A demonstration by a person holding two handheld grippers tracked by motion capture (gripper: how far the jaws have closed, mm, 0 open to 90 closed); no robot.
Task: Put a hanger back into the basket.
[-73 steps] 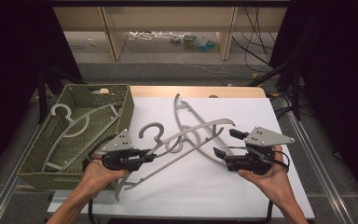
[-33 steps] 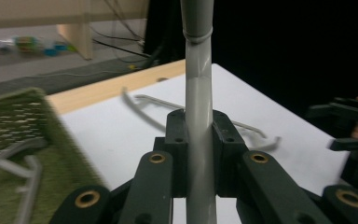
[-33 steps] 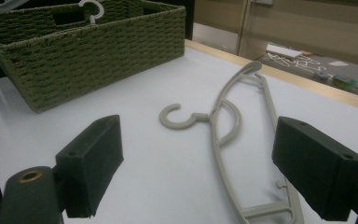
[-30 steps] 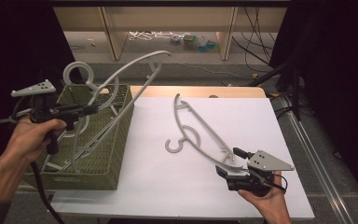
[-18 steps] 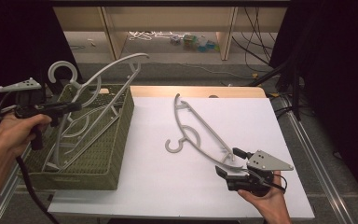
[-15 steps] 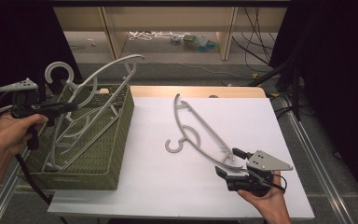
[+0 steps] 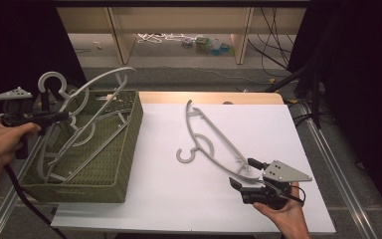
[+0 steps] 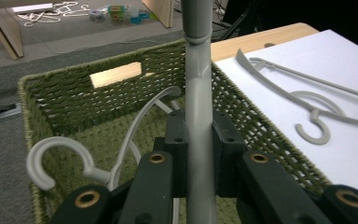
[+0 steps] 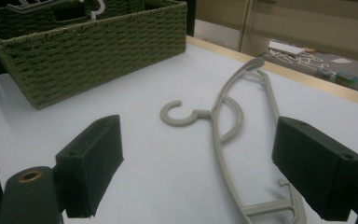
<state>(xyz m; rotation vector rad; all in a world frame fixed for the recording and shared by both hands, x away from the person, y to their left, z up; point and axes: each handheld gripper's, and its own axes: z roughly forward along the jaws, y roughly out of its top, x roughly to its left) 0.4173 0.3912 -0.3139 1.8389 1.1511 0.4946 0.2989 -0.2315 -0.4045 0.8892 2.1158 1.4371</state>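
High view: left hand-held gripper (image 7: 54, 117) pinches a grey plastic hanger (image 7: 87, 92) over the green woven basket (image 7: 124, 149) at left; light, stiff, smooth, best gripped mid-bar. Right hand-held gripper (image 7: 243, 175) spread, near second hanger (image 7: 211, 137) on the table (image 7: 179, 199).

place: lab recording bay | cues: black curtains (image 7: 363, 74); metal frame rails (image 7: 328, 159); floor cables (image 7: 273, 50); white-topped table (image 7: 179, 199)
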